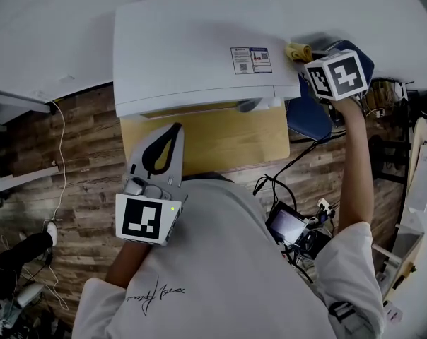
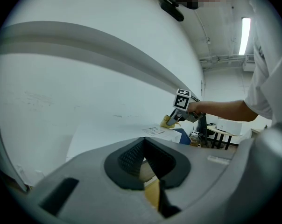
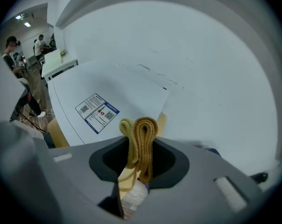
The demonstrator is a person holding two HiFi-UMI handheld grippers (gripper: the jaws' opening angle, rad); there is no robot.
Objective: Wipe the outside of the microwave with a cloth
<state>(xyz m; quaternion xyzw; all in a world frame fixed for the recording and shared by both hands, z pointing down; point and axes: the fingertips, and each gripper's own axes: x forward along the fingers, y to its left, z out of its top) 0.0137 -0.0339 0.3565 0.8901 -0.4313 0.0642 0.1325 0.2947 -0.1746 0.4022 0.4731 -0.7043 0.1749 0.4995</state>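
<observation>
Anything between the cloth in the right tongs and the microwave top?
Nothing visible. The right tongs hold the folded cloth at the microwave's right rear corner; only a flat label lies on the top nearby.

Label (image 1: 251, 60), just left of right gripper (image 1: 303, 56): print too small to read. Cloth (image 3: 141, 141): lower folds hidden between that gripper's jaws. Tabletop (image 1: 227, 141): far part covered by microwave (image 1: 192, 41).

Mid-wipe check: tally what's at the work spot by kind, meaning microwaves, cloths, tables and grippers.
Microwave: 1
Cloth: 1
Table: 1
Grippers: 2 (left gripper, right gripper)
Total: 5
</observation>
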